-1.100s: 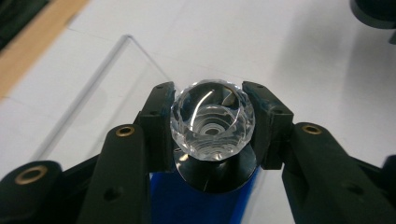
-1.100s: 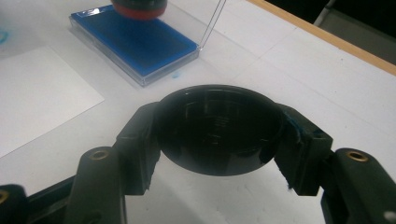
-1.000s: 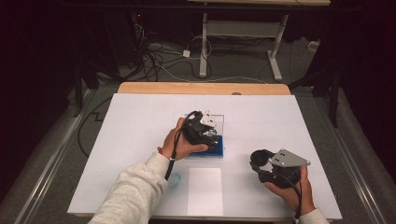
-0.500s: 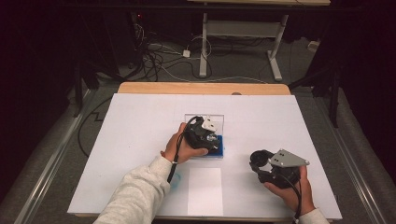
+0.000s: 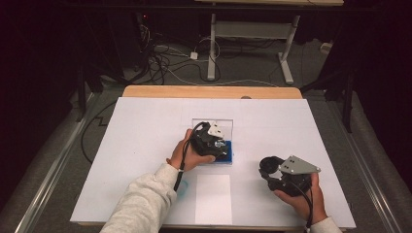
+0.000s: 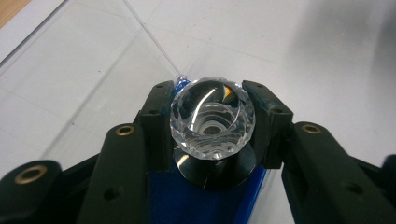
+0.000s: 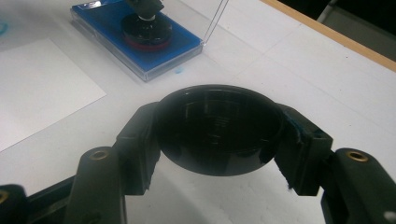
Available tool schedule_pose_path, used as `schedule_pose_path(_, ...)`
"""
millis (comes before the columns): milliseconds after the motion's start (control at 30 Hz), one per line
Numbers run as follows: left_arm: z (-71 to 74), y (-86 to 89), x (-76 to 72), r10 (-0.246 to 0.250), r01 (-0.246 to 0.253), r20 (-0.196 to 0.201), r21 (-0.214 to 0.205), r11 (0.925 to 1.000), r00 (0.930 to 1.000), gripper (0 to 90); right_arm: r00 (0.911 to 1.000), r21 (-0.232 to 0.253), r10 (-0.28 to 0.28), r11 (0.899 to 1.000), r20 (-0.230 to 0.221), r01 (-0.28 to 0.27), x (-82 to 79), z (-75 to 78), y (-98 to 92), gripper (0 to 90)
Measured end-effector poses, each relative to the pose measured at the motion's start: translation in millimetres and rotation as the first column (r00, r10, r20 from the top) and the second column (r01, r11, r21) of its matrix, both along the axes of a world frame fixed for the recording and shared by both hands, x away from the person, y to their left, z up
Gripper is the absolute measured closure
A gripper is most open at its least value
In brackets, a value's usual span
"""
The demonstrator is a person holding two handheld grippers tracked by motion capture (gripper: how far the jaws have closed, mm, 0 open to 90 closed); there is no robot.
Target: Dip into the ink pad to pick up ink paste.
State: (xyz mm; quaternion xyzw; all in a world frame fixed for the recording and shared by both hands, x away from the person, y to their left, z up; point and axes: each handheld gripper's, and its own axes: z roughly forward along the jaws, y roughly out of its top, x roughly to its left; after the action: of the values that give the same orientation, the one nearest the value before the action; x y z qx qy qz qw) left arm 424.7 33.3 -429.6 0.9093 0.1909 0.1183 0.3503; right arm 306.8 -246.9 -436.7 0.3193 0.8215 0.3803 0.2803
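Note:
A clear faceted crystal knob [image 6: 212, 123] stands on a round black base [image 6: 215, 175] inside an open blue case [image 5: 227, 156]. My left gripper [image 6: 211, 95] is shut on the knob, a pad pressing on each side. In the high view the left gripper [image 5: 216, 145] hangs over the case at mid-table. My right gripper [image 7: 219, 116] is shut on a round black cap [image 7: 219, 137], held just above the table near the front right. The right gripper view also has the blue case [image 7: 116, 35] with its red-rimmed black base [image 7: 147, 30] at the upper left.
The case's clear lid [image 5: 214, 124] stands open behind it. A white paper sheet [image 5: 213, 198] lies near the front edge, with a small cyan smudge [image 5: 183, 191] to its left. The white table top [image 5: 136, 131] ends in a wooden strip [image 5: 209, 91] at the far side.
The left hand has shifted only slightly over the blue case, still closed on the knob. The right hand and its black cap have kept still.

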Motion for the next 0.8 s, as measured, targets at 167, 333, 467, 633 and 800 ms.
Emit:
schedule_pose_path(167,1.2,-2.7,-3.8,0.000,-0.001,0.019,0.029,0.9996,0.9998,55.2,1.0000,-0.002,0.001,1.000,0.004,-0.001,0.0,0.4,0.0,38.2)
schedule_pose_path(333,1.8,-1.8,-2.5,-0.007,0.006,0.011,0.032,0.9995,0.9999,55.2,1.0000,-0.003,0.000,1.000,0.004,0.000,0.1,0.4,0.2,38.2)
schedule_pose_path(467,1.9,-1.7,-2.3,-0.006,0.006,0.009,0.032,0.9995,0.9999,55.2,1.0000,-0.005,-0.006,1.000,-0.002,0.006,0.5,-0.5,-0.4,38.2)
schedule_pose_path(633,2.2,-2.2,-2.3,-0.007,0.006,0.008,0.036,0.9993,0.9999,55.2,1.0000,-0.004,-0.006,1.000,-0.001,0.006,0.4,-0.3,-0.2,38.2)
schedule_pose_path(800,2.5,-2.4,-2.5,-0.010,0.009,0.011,0.041,0.9991,0.9999,55.2,1.0000,-0.006,-0.003,1.000,-0.002,0.003,0.7,-0.7,-0.3,38.2)
